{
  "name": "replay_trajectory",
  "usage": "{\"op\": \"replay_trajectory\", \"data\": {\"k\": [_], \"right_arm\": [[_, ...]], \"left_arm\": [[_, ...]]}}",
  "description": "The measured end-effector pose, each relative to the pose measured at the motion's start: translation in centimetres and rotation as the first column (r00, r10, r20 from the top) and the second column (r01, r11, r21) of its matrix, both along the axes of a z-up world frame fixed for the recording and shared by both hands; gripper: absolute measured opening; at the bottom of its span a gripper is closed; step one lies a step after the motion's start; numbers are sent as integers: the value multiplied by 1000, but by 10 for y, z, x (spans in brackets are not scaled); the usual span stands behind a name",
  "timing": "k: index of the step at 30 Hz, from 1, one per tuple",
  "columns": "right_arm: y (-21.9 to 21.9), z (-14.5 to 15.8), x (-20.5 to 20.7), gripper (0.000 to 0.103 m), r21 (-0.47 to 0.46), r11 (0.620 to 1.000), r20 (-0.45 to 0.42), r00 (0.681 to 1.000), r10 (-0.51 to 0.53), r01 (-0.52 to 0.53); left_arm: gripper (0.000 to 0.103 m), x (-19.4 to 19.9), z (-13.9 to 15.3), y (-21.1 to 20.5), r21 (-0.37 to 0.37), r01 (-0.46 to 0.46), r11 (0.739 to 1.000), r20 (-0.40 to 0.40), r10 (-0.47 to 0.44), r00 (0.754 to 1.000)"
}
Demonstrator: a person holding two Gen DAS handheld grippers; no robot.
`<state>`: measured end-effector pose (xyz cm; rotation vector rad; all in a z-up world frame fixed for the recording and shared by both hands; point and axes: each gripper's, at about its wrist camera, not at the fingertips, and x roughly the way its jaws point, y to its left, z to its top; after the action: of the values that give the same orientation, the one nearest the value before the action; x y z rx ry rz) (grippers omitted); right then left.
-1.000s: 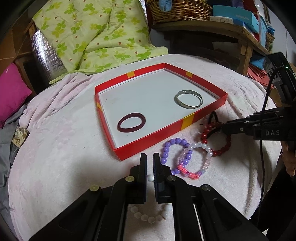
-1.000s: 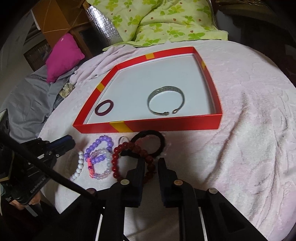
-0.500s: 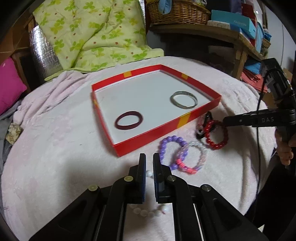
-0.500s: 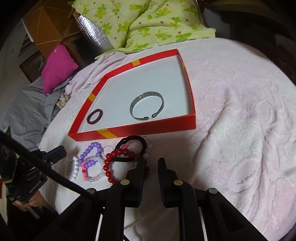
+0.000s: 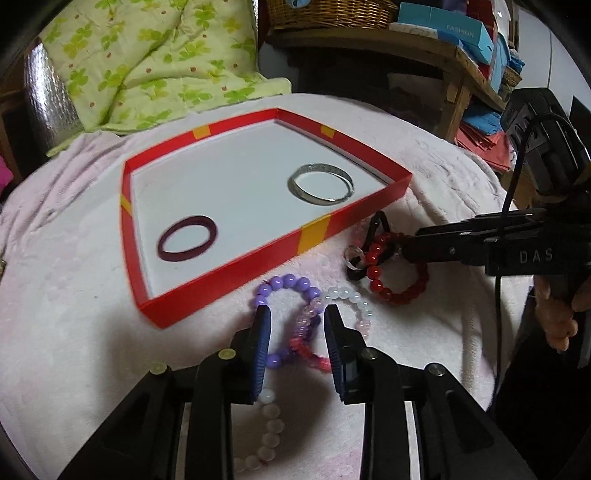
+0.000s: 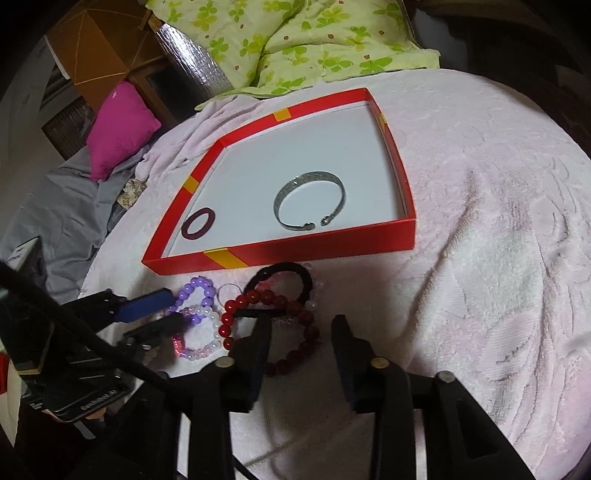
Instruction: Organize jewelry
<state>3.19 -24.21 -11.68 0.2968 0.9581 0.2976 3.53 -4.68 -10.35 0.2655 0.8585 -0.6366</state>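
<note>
The left gripper (image 5: 297, 317) hung spread over the purple bracelet (image 5: 284, 291); the right gripper (image 6: 301, 328) gaped, straddling the red bracelet (image 6: 280, 328) beside the tray (image 6: 295, 247).

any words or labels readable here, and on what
"DAS": on the side of the right gripper, seen from the left wrist view.
"FASHION": on the blue box on the wooden shelf.
White lettering on the body of the left gripper, low in the right wrist view: too blurred to read.
Nothing readable on the red tray or the bracelets.
</note>
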Motion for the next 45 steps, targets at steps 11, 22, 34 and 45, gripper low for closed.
{"op": "replay_trajectory", "data": {"k": [11, 22, 34, 45], "right_arm": [[24, -1, -1, 11, -182, 981, 65, 995, 78, -65], [-10, 24, -12, 11, -99, 994, 138, 990, -38, 52], [-20, 57, -27, 11, 45, 996, 262, 961, -92, 83], [-23, 54, -24, 11, 71, 994, 232, 968, -100, 86]], "left_arm": [[9, 1, -1, 5, -34, 20, 999, -36, -22, 999], [9, -8, 35, 32, -168, -17, 986, 27, 22, 999], [9, -6, 62, 59, -324, -7, 946, 45, 23, 999], [9, 7, 13, 28, -83, -55, 995, -57, 50, 997]]}}
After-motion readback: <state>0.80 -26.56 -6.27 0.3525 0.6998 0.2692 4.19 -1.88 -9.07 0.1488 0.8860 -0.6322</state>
